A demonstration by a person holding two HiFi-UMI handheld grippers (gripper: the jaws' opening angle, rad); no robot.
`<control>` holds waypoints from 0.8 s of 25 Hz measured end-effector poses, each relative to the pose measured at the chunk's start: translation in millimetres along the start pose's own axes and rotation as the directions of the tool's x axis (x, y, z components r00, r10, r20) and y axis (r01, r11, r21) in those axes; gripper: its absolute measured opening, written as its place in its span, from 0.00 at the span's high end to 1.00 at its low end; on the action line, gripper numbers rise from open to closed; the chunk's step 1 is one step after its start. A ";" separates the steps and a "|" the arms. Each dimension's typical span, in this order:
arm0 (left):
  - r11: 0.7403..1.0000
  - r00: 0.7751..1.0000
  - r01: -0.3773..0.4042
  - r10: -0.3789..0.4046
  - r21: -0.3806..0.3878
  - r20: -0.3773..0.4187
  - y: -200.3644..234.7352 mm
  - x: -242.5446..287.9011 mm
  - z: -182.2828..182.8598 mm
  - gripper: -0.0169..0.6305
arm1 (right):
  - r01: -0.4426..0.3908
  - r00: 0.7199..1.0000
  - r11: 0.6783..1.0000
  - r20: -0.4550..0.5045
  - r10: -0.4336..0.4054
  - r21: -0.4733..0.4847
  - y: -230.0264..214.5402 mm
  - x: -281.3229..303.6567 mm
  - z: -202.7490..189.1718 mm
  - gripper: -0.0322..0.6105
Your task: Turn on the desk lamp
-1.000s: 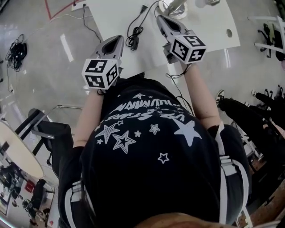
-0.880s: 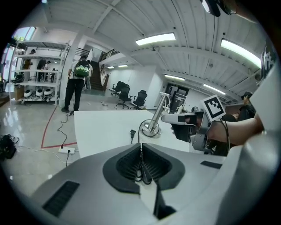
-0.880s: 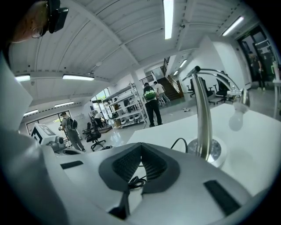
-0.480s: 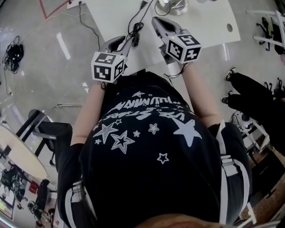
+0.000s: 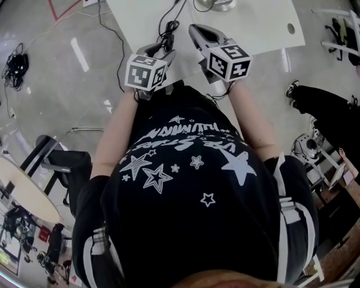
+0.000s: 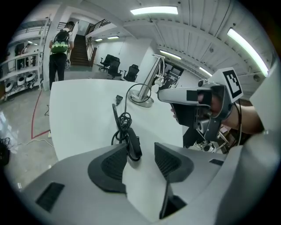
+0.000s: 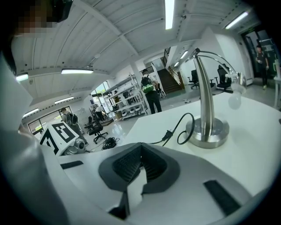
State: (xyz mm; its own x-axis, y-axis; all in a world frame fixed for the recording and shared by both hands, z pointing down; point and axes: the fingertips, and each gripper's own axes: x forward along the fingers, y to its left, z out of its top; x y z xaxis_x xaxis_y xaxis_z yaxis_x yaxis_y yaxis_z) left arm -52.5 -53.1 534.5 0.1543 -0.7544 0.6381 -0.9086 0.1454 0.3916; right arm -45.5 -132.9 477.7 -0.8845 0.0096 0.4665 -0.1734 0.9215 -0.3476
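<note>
Head view: the person's black star-print shirt (image 5: 191, 185) fills most of the frame. Above it, both grippers reach over the near edge of the white worktop (image 5: 259, 28). The left gripper (image 5: 159, 53) is largely covered by its own marker cube, so its jaws cannot be read here. The right gripper (image 5: 198, 32) points up the frame. The desk lamp (image 5: 216, 4) is at the far side of the worktop and cut off by the top edge, so only part of its round base shows. A dark cable (image 5: 167, 35) lies bunched just ahead of the left gripper.

Left gripper view: the left gripper (image 6: 140, 149) has its jaws apart and opening. A black block (image 6: 133, 143) on the coiled cable (image 6: 122, 123) lies between them, against the left pad and clear of the right one. Beyond stand the desk lamp's base and slanted stem (image 6: 142, 99), with the head hard to make out. The right gripper (image 6: 197, 105) hangs at the right.

Right gripper view: the right gripper (image 7: 140, 161) has its jaws clenched together on nothing. The desk lamp (image 7: 206, 127) stands ahead to the right, its curved head small and blurred, and the cable (image 7: 175, 132) loops from its base.
</note>
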 end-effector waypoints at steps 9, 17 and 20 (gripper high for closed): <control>0.999 0.998 -0.054 0.054 0.009 -0.027 -3.4 18.9 -1.9 0.68 | 0.012 1.000 1.000 -0.022 -0.011 0.012 -2.6 -12.2 -21.4 0.94; 0.996 0.996 -0.088 0.088 -0.016 -0.010 0.7 23.6 1.2 0.68 | 0.015 1.000 1.000 -0.024 -0.014 0.007 -4.2 -12.6 -24.7 0.94; 0.994 0.995 -0.104 0.104 -0.016 -0.005 3.3 18.4 0.7 0.68 | 0.012 1.000 1.000 -0.021 -0.012 0.004 -1.7 -13.1 -23.0 0.94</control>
State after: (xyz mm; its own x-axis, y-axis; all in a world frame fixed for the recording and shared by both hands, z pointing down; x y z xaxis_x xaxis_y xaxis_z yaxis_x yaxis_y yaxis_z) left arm -52.9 -67.0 547.1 0.0610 -0.7318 0.6788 -0.9133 0.2334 0.3337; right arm -23.6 -125.6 490.8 -0.8728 0.0065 0.4880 -0.1859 0.9201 -0.3447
